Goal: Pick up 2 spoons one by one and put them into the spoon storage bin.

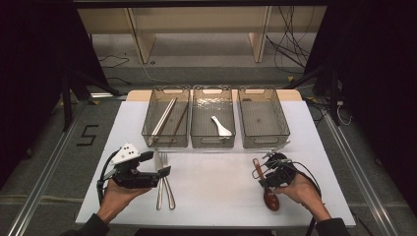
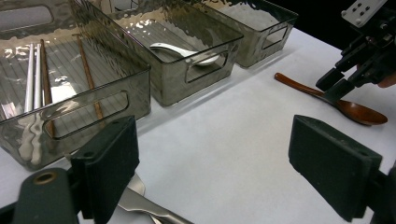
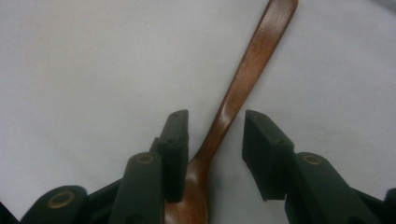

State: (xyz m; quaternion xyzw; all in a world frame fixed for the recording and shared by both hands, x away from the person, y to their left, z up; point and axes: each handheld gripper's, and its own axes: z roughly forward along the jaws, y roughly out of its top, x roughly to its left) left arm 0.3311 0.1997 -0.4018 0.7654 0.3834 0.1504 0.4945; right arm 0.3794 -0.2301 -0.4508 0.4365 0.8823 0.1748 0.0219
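Straddling the wooden spoon (image 3: 243, 79) at lower centre, the right gripper (image 3: 215, 140) stands part open, gripping nothing; the left gripper (image 2: 212, 163) gapes wide, empty, above forks (image 1: 164, 179).

Setting: lab recording bay | black curtains (image 1: 29, 73) | loose floor cables (image 1: 290, 44) | metal rig frame (image 1: 44, 162) around white worktop (image 1: 216, 191)

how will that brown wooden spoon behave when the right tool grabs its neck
The brown wooden spoon looks rigid, so it probably won't flex. Its glossy, narrow handle may slip or twist between the right tool's open jaws. The heavier bowl end would likely dip.
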